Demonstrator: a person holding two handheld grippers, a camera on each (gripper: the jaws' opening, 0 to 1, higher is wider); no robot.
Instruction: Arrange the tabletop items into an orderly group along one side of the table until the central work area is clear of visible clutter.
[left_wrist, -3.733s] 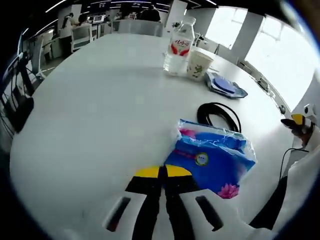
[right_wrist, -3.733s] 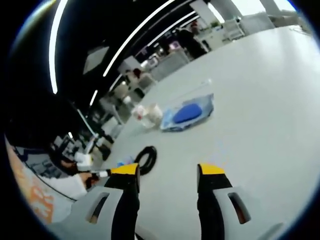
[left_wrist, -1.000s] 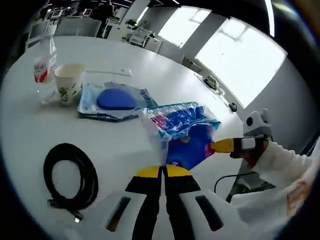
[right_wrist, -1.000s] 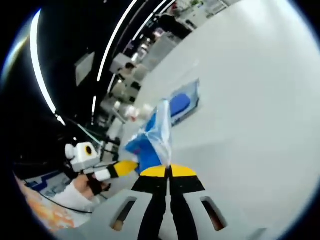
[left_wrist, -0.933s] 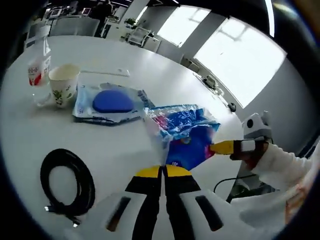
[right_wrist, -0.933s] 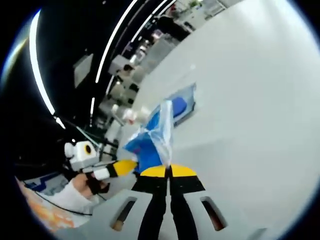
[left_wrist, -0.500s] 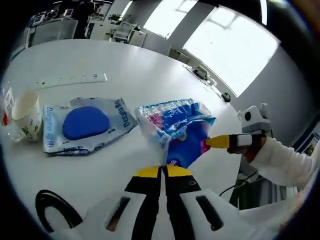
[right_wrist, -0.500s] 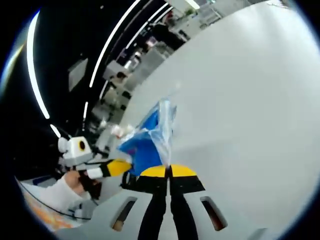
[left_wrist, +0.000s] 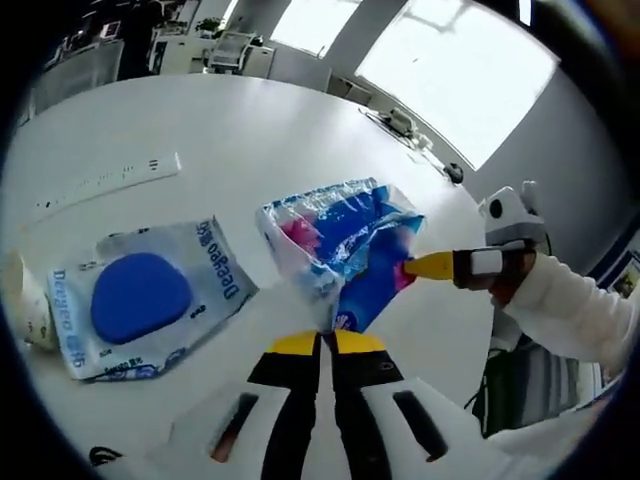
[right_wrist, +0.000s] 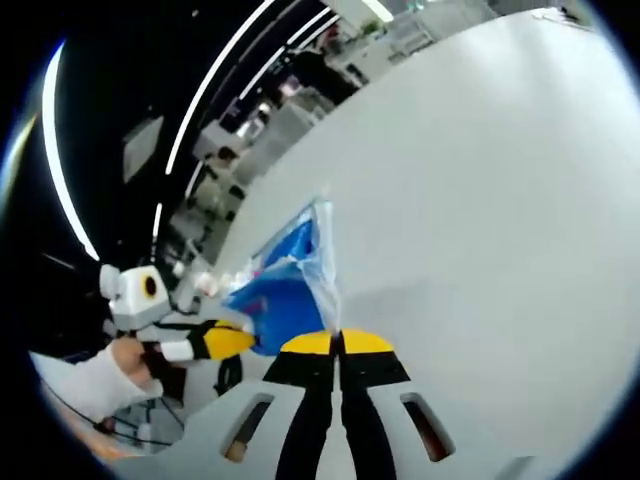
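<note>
- The tissue pack (left_wrist: 340, 250) hangs above the surface (left_wrist: 230, 140), between both hand-held grippers
- The flat pouch (left_wrist: 150, 295) lies on the surface left of the pack
- The paper cup (left_wrist: 25, 305) stands left of the pouch

Bright windows (left_wrist: 455, 75) are seen at 1 o'clock in the left gripper view. Long ceiling light strips (right_wrist: 215, 88) and distant office furniture (right_wrist: 290, 120) are seen at 11 o'clock in the right gripper view.

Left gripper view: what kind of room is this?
Probably an open office or meeting space: a large white table, big bright windows, and more desks and chairs beyond. Both grippers hold a blue packet over the table.
</note>
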